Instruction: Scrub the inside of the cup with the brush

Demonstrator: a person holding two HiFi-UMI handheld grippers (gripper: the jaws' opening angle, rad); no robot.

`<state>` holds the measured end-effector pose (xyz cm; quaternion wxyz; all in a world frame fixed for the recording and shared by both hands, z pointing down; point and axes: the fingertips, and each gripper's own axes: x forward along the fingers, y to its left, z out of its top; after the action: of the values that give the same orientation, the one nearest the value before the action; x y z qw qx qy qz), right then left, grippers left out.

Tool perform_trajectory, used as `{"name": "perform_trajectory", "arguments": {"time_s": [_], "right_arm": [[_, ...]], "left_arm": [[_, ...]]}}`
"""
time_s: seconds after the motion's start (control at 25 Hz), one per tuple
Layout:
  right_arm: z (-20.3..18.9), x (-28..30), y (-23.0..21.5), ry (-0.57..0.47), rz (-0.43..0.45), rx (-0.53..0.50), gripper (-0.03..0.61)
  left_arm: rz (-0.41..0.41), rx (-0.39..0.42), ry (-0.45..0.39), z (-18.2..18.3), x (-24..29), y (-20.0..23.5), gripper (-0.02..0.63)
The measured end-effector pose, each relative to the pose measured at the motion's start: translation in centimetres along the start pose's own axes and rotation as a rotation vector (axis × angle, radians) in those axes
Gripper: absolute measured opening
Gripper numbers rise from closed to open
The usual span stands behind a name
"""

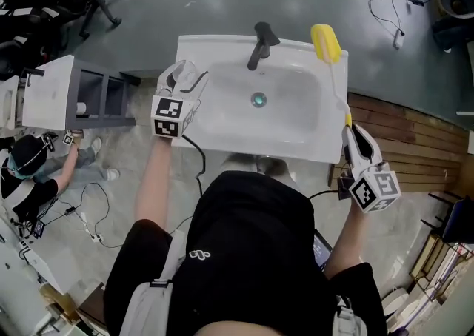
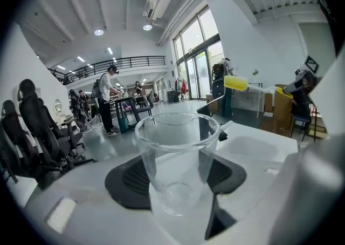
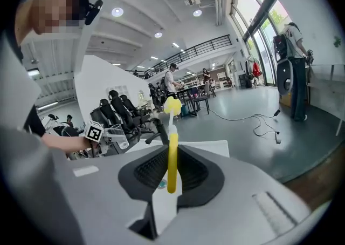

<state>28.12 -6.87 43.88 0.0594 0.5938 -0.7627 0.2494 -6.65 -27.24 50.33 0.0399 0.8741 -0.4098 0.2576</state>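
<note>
Grippers are both holding: left gripper [image 2: 178,184] clasping clear plastic cup [image 2: 177,147] between its jaws, right gripper [image 3: 171,176] pinching yellow long-handled sponge brush [image 3: 172,152] projecting ahead; tilting cup mouth toward brush head before entering is looking wisest.

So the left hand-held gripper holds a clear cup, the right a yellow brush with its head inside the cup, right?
No: the brush has its head outside the cup, over the back right corner of the sink, as the head view shows. The left hand-held gripper does hold the clear cup and the right hand-held gripper the yellow brush.
</note>
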Motion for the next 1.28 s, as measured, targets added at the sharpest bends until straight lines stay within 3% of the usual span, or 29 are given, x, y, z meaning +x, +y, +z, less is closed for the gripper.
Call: {"name": "perform_trajectory", "arguments": {"time_s": [0.52, 0.76, 0.88, 1.28], "right_arm": [[0.2, 4.5, 4.0, -0.040, -0.139, 0.063, 0.051], [0.0, 5.5, 5.1, -0.054, -0.193, 0.069, 0.051], [0.1, 5.7, 5.2, -0.058, -0.205, 0.071, 0.051], [0.7, 6.5, 6.2, -0.050, -0.227, 0.042, 0.052]], "left_arm": [[-0.048, -0.052, 0.006, -3.3, 4.7, 5.4, 0.285], [-0.084, -0.005, -0.008, -4.2, 6.9, 6.0, 0.285], [-0.088, 0.014, -0.008, -4.6, 8.1, 6.0, 0.285], [-0.077, -0.046, -0.075, -4.0, 10.2, 7.0, 0.285]]}}
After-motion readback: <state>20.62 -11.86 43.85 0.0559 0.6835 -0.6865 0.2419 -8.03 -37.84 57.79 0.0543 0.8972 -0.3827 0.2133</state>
